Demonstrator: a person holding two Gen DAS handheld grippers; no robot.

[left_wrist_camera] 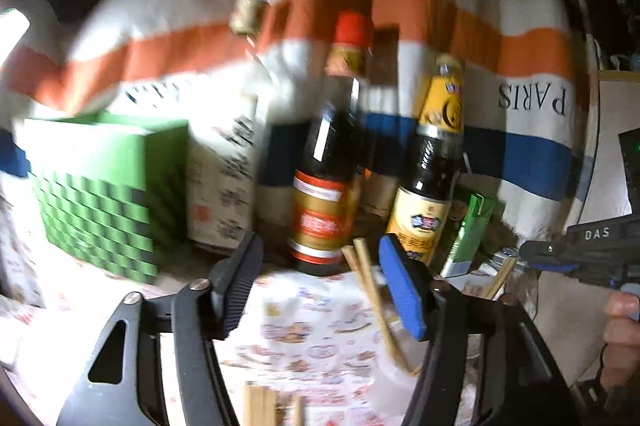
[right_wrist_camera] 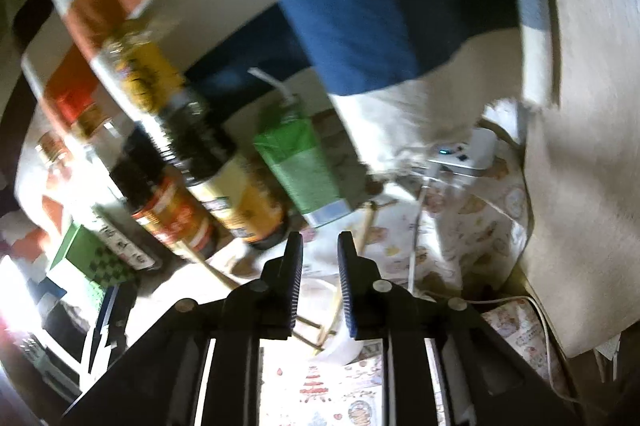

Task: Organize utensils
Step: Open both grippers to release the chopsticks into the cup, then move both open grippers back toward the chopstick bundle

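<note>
Two wooden chopsticks [left_wrist_camera: 370, 290] lean in a pale translucent cup [left_wrist_camera: 390, 382] on the patterned tablecloth. My left gripper [left_wrist_camera: 320, 254] is open wide just above them, and the sticks rise close beside its blue right pad [left_wrist_camera: 402, 296] with no pad pressing on them. More chopstick ends [left_wrist_camera: 260, 406] lie at the bottom edge. My right gripper [left_wrist_camera: 536, 258], held by a hand [left_wrist_camera: 622, 330], reaches in from the right over another chopstick [left_wrist_camera: 500, 278]. In the right wrist view the right gripper [right_wrist_camera: 321, 242] shows a narrow empty gap above the cup [right_wrist_camera: 340, 342] and chopsticks [right_wrist_camera: 366, 226].
Behind the cup stand a red-capped dark sauce bottle [left_wrist_camera: 324, 194] and a yellow-labelled bottle [left_wrist_camera: 430, 178]. A green checked box [left_wrist_camera: 104, 194] sits left, a green drink carton [left_wrist_camera: 470, 230] right. A striped cloth [left_wrist_camera: 400, 10] hangs behind. A white charger [right_wrist_camera: 464, 154] with a cable lies far right.
</note>
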